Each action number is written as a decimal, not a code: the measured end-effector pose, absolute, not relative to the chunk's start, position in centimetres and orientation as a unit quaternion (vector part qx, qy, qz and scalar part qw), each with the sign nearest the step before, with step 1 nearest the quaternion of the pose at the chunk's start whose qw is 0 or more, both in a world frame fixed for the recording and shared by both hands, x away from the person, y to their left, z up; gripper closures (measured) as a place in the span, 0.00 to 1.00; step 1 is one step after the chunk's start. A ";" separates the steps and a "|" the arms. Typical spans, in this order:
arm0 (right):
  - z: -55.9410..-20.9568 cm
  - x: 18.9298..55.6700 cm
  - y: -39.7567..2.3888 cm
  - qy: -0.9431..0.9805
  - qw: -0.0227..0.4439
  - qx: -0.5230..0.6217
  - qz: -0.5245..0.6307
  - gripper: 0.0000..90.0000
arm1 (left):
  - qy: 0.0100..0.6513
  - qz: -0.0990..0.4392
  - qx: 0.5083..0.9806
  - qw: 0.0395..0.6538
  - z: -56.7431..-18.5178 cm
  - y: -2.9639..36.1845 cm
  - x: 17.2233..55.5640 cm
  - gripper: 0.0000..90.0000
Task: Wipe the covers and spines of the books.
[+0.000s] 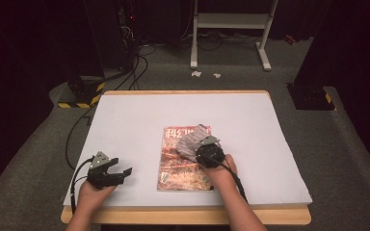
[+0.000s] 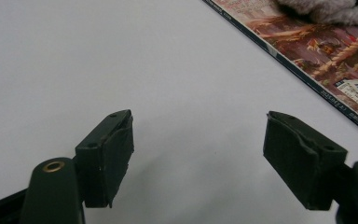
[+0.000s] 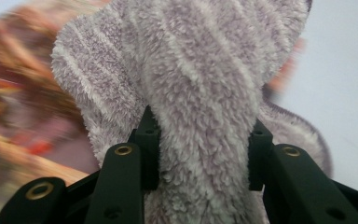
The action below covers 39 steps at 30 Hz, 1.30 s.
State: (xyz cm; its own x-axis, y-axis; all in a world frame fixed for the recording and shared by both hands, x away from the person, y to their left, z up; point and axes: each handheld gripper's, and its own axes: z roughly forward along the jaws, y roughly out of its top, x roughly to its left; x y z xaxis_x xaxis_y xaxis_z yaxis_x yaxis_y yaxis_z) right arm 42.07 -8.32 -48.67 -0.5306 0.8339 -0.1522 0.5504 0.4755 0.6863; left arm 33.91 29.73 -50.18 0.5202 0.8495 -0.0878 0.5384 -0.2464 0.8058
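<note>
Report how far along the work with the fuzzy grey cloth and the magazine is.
Done: the right gripper has clamped the fuzzy grey striped cloth, bunched between its jaws. In hand: the cloth hangs over the reddish-covered magazine lying flat on the white table sheet. Left: presumably moving or setting down the cloth; the left gripper sits open over bare sheet, holding nothing.

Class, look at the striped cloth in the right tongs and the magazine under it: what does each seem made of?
Striped cloth: soft fleece or terry, it seems; fuzzy matte pile in grey-lilac with pale stripes. Magazine: printed paper, probably coated; thin flat cover with colour print and a barcode in the left gripper view.
</note>
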 end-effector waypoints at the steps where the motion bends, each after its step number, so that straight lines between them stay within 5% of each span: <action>1: -48.6 42.2 -8.8 0.822 0.243 0.426 0.289 0.68 | 0.453 0.187 0.767 0.414 -50.2 29.8 33.9 0.27; 12: -48.4 46.7 -6.6 0.817 0.246 0.446 0.271 0.68 | 0.452 0.184 0.764 0.421 -50.2 29.8 34.0 0.27; 25: -48.6 47.6 4.7 0.856 0.218 0.366 0.293 0.68 | 0.445 0.180 0.766 0.428 -50.1 29.7 33.8 0.27; 30: -48.7 48.0 2.3 0.846 0.219 0.385 0.296 0.68 | 0.444 0.179 0.769 0.424 -50.2 29.6 33.8 0.27; 39: -48.5 48.5 -7.8 0.802 0.251 0.468 0.275 0.68 | 0.445 0.182 0.768 0.422 -50.2 29.6 33.8 0.27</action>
State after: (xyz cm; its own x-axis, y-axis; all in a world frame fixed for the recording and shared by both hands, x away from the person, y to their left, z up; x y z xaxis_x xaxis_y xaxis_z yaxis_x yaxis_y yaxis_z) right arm 48.54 -7.81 -48.50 -0.4366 0.8880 -0.1444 0.6117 0.4107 0.6761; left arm 33.82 29.62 -50.17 0.5374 0.8379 -0.0953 0.5297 -0.2475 0.8113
